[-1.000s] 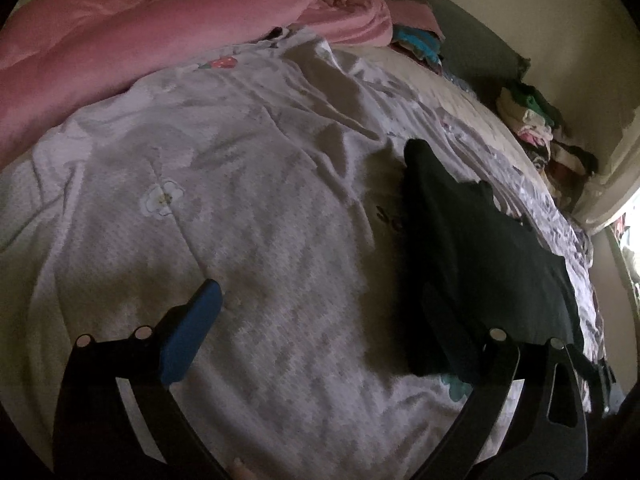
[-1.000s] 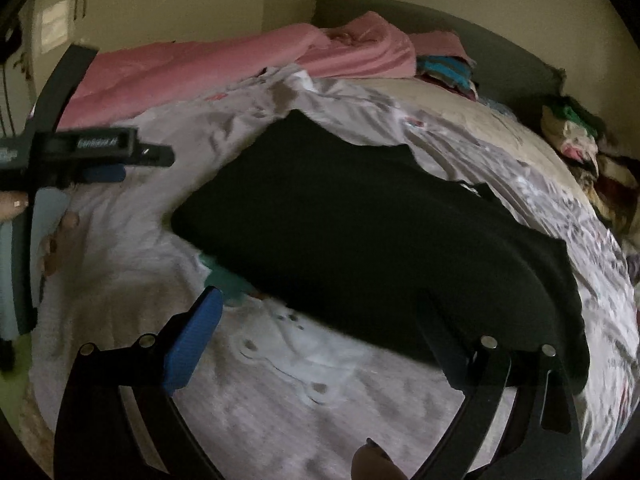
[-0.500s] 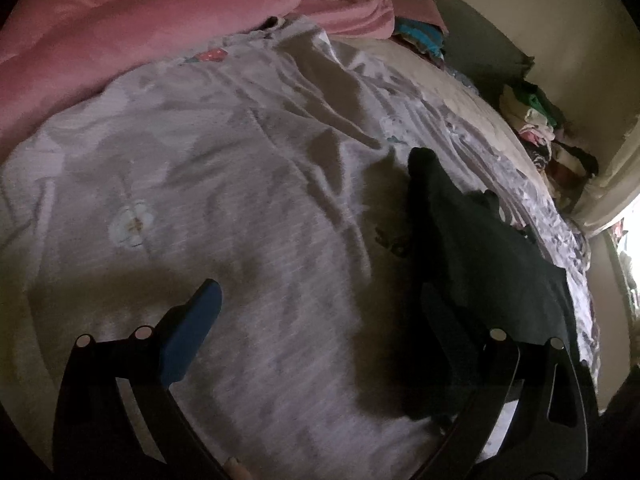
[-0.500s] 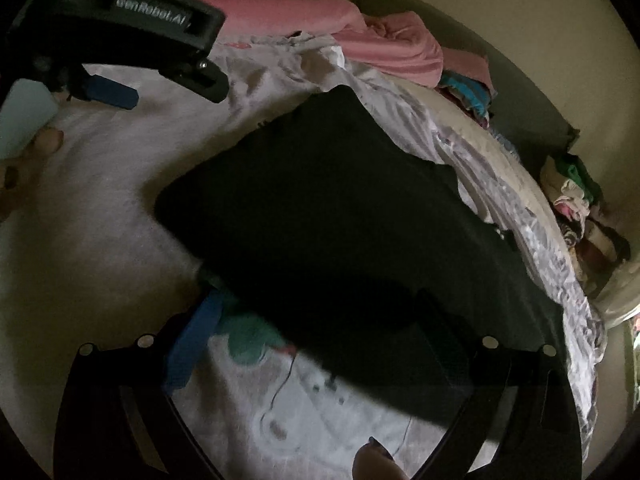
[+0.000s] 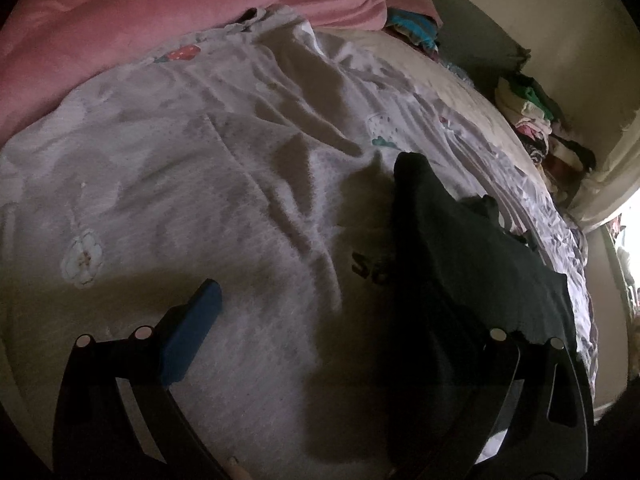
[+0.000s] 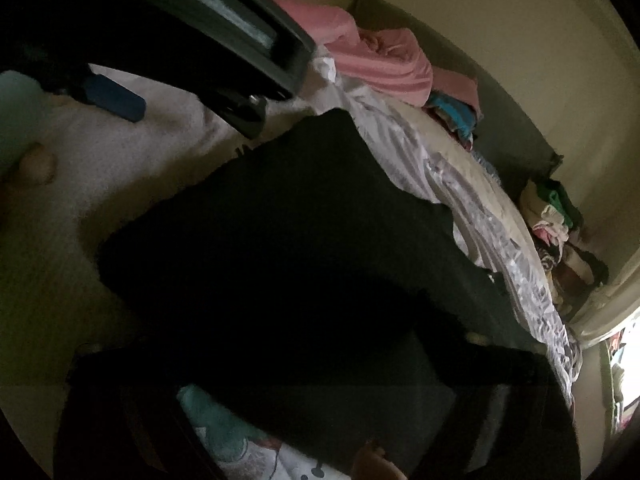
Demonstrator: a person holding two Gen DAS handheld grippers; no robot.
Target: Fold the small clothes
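A black garment (image 6: 280, 240) lies flat on the pale printed bedsheet (image 5: 200, 200). In the left wrist view the black garment (image 5: 472, 248) reaches under the right finger of my left gripper (image 5: 320, 320), which is open above bare sheet. My right gripper (image 6: 328, 412) hangs low over the garment's near edge, deep in shadow. Its jaws are closing with the edge of the cloth between them, and I see no pad pressing on it. The left gripper's blue pad (image 6: 116, 98) shows at the upper left of the right wrist view.
A pink blanket (image 5: 120, 32) is bunched along the far side of the bed. Folded teal clothes (image 5: 412, 28) sit by the grey headboard (image 6: 512, 120). A pile of mixed clothes (image 5: 532, 120) lies at the far right corner. A person's fingers (image 6: 36, 164) hold the left tool.
My right gripper has dropped toward the black garment and rolled, so its view has darkened. The left gripper has slid across the sheet toward the garment and now looms larger in the right view.
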